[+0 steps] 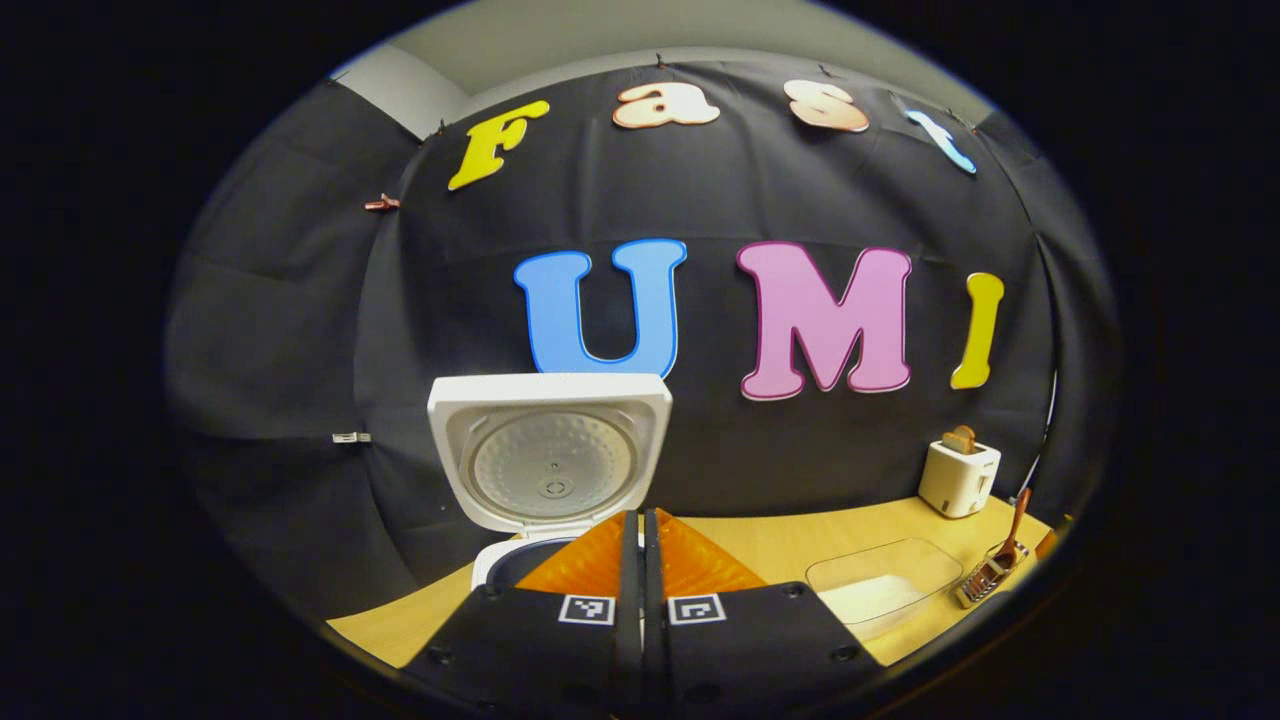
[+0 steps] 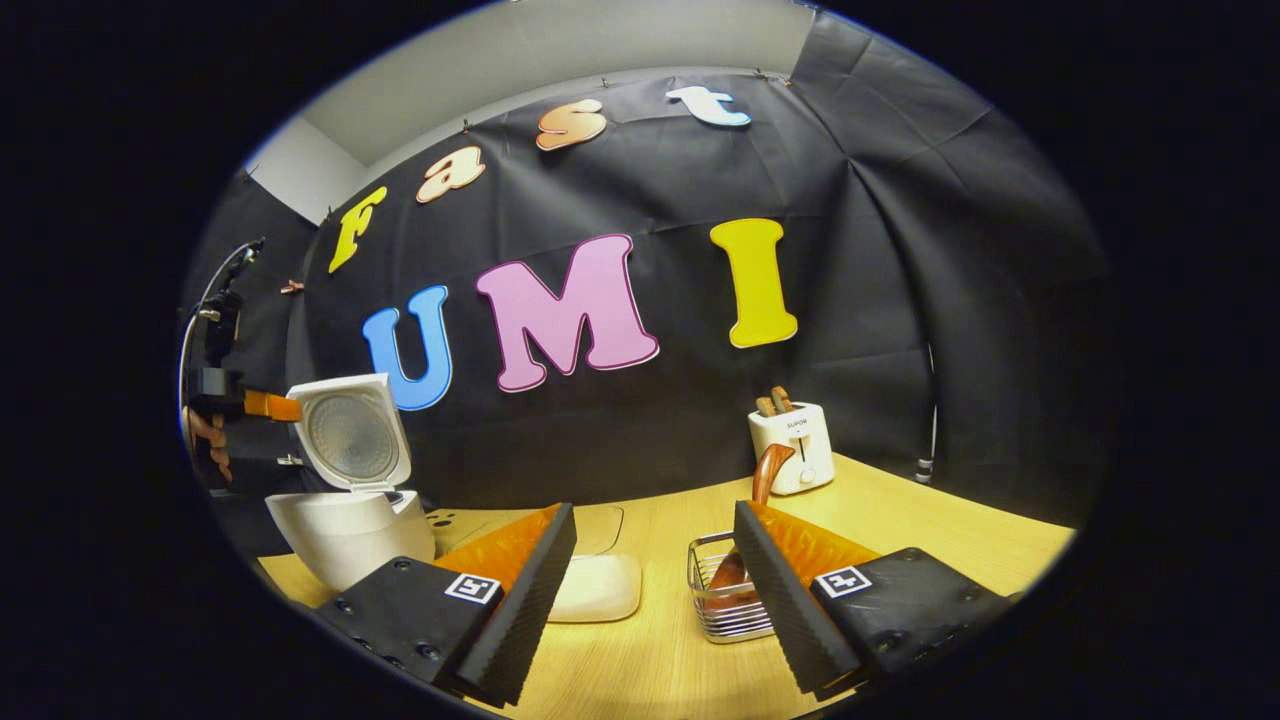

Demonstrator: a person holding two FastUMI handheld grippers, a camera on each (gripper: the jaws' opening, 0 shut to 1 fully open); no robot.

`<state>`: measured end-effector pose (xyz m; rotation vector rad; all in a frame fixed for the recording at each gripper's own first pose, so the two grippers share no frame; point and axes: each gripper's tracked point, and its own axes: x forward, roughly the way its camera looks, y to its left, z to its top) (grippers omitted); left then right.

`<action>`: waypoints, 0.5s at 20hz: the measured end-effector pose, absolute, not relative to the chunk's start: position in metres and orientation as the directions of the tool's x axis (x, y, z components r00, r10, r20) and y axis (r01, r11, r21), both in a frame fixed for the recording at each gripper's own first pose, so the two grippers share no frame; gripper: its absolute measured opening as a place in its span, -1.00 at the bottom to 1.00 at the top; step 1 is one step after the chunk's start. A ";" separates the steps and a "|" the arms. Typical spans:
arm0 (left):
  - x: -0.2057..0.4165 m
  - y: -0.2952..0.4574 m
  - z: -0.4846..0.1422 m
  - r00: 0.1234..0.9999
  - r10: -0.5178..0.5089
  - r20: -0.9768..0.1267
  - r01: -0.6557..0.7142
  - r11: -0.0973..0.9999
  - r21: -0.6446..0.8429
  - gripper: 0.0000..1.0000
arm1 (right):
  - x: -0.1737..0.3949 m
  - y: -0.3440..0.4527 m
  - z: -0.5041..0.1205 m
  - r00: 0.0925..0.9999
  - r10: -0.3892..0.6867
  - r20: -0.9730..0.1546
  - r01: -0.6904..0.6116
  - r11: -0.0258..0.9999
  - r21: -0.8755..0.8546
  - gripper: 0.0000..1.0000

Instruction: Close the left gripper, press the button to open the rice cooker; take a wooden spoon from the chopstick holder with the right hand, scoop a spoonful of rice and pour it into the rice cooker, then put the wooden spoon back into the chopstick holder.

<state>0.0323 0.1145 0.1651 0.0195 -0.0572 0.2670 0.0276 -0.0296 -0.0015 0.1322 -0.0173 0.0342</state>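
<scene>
The white rice cooker [image 1: 548, 470] [image 2: 345, 520] stands at the table's left end with its lid swung up. In the left gripper view my left gripper [image 1: 641, 530] is shut, its orange fingers pressed together just in front of the cooker's rim; it is empty. That same gripper [image 2: 262, 404] appears far off in the right gripper view, held by a hand beside the raised lid. My right gripper [image 2: 655, 545] is open above the table. Past its right finger sits the wire chopstick holder [image 2: 715, 600] [image 1: 985, 578] with the wooden spoon [image 2: 765, 478] [image 1: 1016, 520] standing in it. A clear tray of rice [image 2: 598, 585] [image 1: 885, 590] lies between cooker and holder.
A white toaster [image 2: 795, 445] [image 1: 958, 475] with bread in its slots stands at the back right against the black cloth wall. The wooden table [image 2: 950, 540] runs on to the right of the holder. A cable [image 2: 928, 430] hangs down the wall behind.
</scene>
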 end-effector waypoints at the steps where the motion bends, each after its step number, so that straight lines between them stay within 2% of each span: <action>1: 0.026 0.111 0.167 0.963 0.259 0.080 -0.260 0.966 0.003 -0.89 | 0.025 -0.034 0.000 1.000 0.021 0.020 -0.024 0.993 0.117 0.96; 4: 0.010 0.103 0.161 0.964 0.241 0.109 -0.241 0.970 -0.021 -0.87 | 0.020 -0.044 0.004 1.000 -0.001 0.014 0.000 0.996 0.092 0.96; 9: 0.003 0.081 0.139 0.977 0.179 0.115 -0.179 0.984 -0.013 -0.19 | 0.021 -0.058 0.009 0.999 -0.039 0.008 0.038 0.996 0.078 0.96; 10: 0.004 0.074 0.132 0.982 0.158 0.105 -0.158 0.987 -0.006 -0.10 | 0.023 -0.061 0.011 0.999 -0.047 0.007 0.047 0.996 0.072 0.96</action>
